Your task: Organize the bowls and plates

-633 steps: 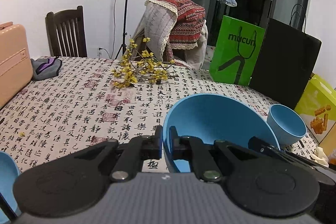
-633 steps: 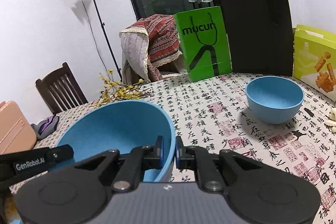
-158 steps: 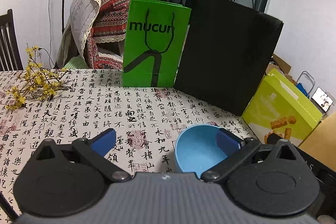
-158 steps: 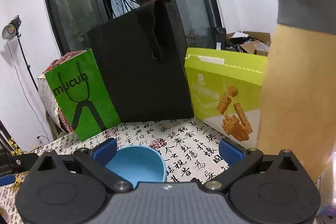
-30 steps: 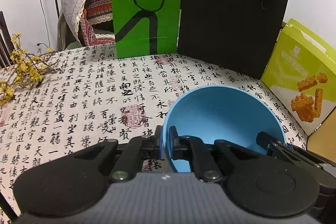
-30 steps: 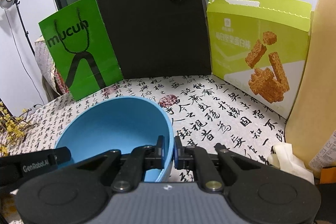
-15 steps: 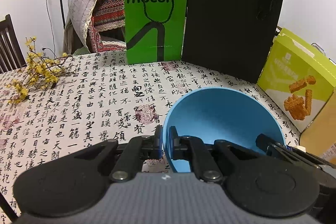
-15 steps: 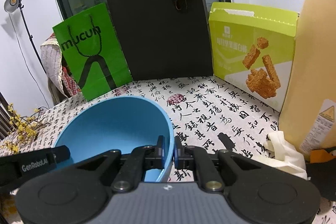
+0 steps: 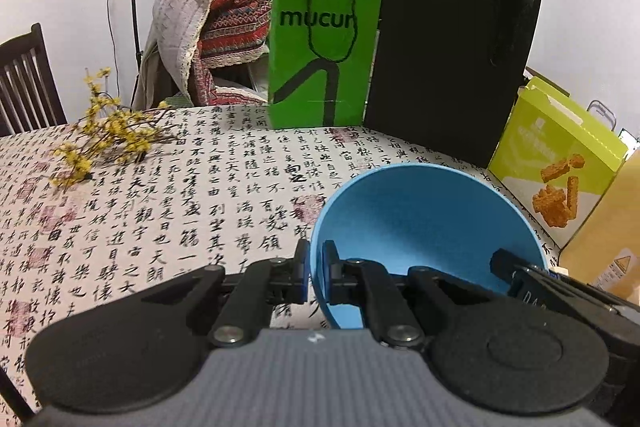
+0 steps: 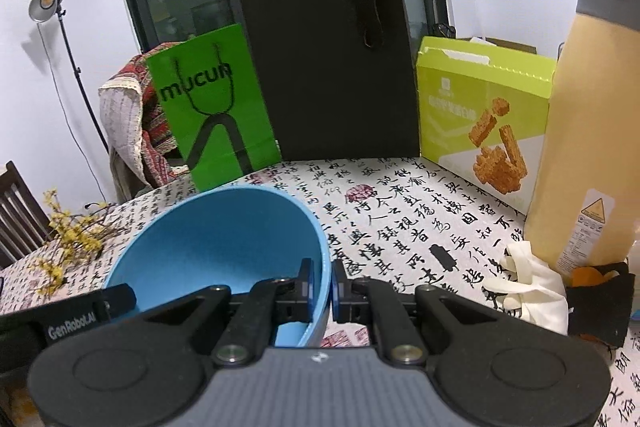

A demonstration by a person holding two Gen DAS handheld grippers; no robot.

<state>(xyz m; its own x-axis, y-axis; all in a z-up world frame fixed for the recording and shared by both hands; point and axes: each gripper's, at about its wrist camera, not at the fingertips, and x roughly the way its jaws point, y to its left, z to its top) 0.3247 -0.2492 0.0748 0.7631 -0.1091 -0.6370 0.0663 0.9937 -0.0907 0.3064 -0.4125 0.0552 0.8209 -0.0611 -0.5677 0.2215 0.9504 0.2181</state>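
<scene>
With both tongs clamped on one blue bowl (image 9: 420,223), I hold it clear of the tablecloth (image 9: 168,211). My left gripper (image 9: 315,269) is pinched nearly shut across the bowl's left rim, one pad outside the wall, one inside. My right gripper (image 10: 322,285) is pinched the same way across the opposite rim, right side of the bowl. In the left view the black finger of the other tong shows at the bowl's far right edge; in the right view the other tong's finger, lettered GenRoboAI, lies at the bowl's left. Bowl sits tilted, its mouth open toward each camera, directly ahead of the fingertips.

Ahead of the tongs: green mucun bag (image 9: 322,51) and black paper bag (image 9: 448,63) standing side by side at the table's far edge. Lime snack box (image 10: 480,119) ahead right, tan bottle (image 10: 588,131) at far right, just beside it. Yellow flower sprigs (image 9: 104,135) lie ahead left.

Against a second ago: grip unchanged, both pairs of pads on the same rim spots. The bags and box have dropped back and look smaller, more tablecloth shows in front of the bowl, and the tan bottle has come fully into the right view.
</scene>
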